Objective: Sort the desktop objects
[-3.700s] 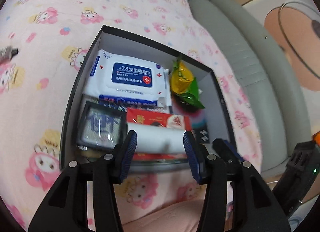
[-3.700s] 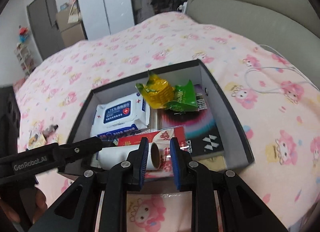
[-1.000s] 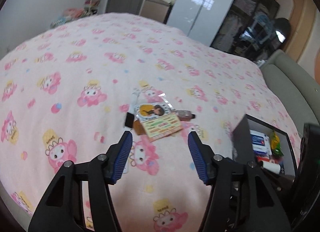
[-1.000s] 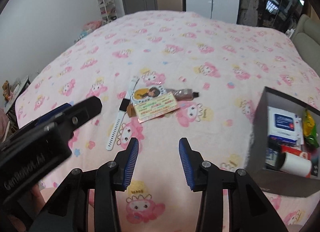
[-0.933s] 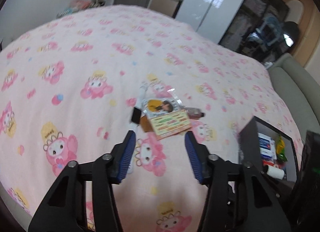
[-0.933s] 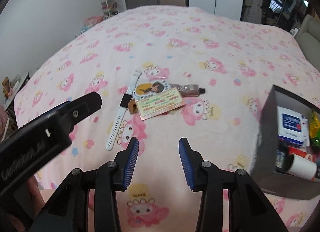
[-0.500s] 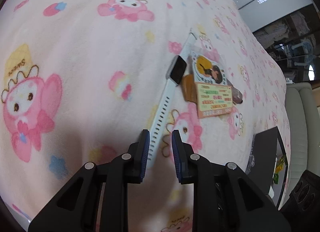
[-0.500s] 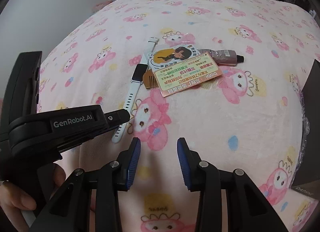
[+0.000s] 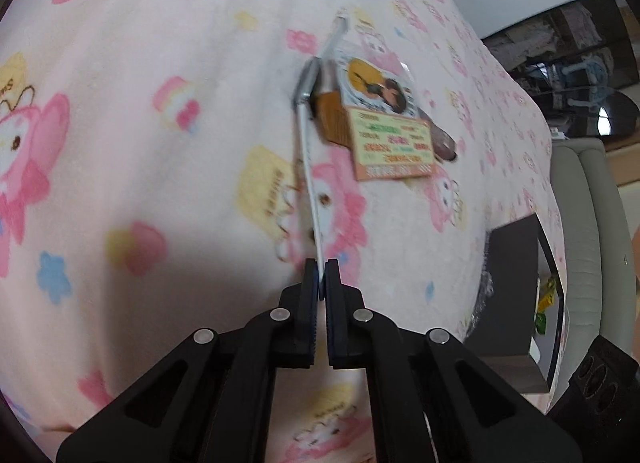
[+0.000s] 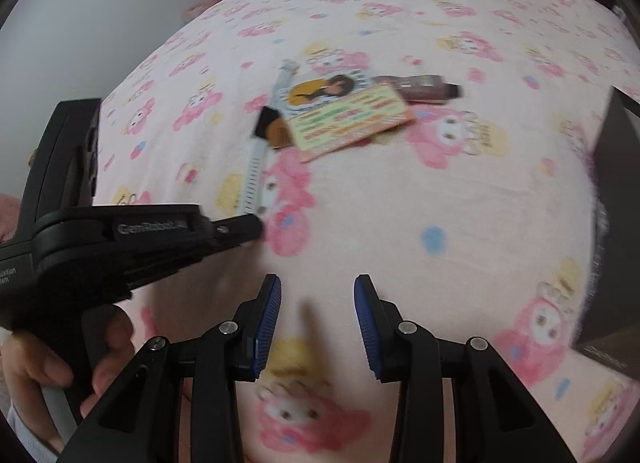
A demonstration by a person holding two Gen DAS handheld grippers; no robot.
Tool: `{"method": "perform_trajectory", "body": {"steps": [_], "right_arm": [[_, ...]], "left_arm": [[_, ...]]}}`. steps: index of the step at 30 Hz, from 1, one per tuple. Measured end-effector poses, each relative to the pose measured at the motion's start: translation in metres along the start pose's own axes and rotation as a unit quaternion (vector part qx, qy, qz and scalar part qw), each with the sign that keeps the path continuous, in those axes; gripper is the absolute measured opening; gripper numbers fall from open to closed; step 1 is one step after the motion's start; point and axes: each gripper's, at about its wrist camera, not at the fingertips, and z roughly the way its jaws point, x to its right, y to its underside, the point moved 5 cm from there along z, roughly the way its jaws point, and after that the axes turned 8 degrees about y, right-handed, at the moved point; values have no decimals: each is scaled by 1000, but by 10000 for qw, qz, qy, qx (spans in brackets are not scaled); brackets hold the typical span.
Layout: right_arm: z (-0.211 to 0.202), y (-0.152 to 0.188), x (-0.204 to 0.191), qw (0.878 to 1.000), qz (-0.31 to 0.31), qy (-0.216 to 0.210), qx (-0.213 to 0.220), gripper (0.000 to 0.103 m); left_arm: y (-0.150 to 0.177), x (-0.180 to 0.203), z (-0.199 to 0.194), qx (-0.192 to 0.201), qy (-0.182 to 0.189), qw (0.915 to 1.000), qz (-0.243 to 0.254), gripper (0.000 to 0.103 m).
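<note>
A white smartwatch (image 9: 306,151) with a dark face lies on the pink cartoon blanket; it also shows in the right wrist view (image 10: 256,167). My left gripper (image 9: 320,275) is shut on the near end of its strap, seen from the side in the right wrist view (image 10: 256,228). Beside the watch lie a snack packet (image 10: 344,115), a brown comb (image 10: 279,134) partly under it, and a dark brown tube (image 10: 420,88). My right gripper (image 10: 318,315) is open and empty, low over the blanket in front of these things.
A black open box (image 9: 516,295) with sorted items stands to the right; its dark wall shows at the right edge of the right wrist view (image 10: 612,191). A grey sofa (image 9: 592,203) lies beyond it. The blanket (image 10: 400,223) covers the whole surface.
Both grippers left the box and swung to the loose objects. My left gripper dropped to the blanket and closed on the watch strap's end. My right gripper moved closer and stays open.
</note>
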Motion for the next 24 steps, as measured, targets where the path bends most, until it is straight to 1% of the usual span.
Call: {"method": "perform_trajectory", "body": {"steps": [4, 7, 9, 11, 12, 13, 14, 16, 19, 20, 21, 22, 24], "right_arm": [[-23, 12, 35, 9992, 365, 12, 142, 34], [-35, 29, 53, 9986, 465, 122, 199, 34], [-40, 40, 60, 9986, 460, 168, 199, 34], [-41, 48, 66, 9983, 552, 102, 147, 34], [-41, 52, 69, 9980, 619, 62, 118, 34], [-41, 55, 72, 9977, 676, 16, 101, 34], [-41, 57, 73, 9974, 711, -39, 106, 34], [-40, 61, 74, 9969, 770, -149, 98, 34], [-31, 63, 68, 9965, 772, -330, -48, 33], [-27, 63, 65, 9959, 793, -414, -91, 33], [-25, 63, 63, 9955, 809, -490, -109, 33], [-22, 63, 61, 9950, 827, -539, -135, 33], [-21, 66, 61, 9947, 855, -537, -179, 33]], "left_arm": [[37, 31, 11, -269, 251, 9981, 486, 1], [69, 50, 28, -670, 501, 9937, 752, 1], [86, 58, 35, -875, 635, 9906, 835, 1], [91, 63, 35, -908, 633, 9898, 899, 12], [91, 64, 32, -853, 599, 9902, 926, 22], [88, 64, 28, -731, 552, 9913, 943, 28], [85, 63, 25, -610, 515, 9924, 933, 29], [79, 60, 19, -403, 465, 9944, 858, 29], [69, 49, 25, -326, 335, 9970, 619, 28], [67, 47, 29, -342, 317, 9973, 575, 24], [67, 48, 33, -383, 324, 9969, 602, 15], [67, 48, 37, -425, 331, 9966, 629, 10], [68, 49, 46, -509, 346, 9958, 683, 5]]}}
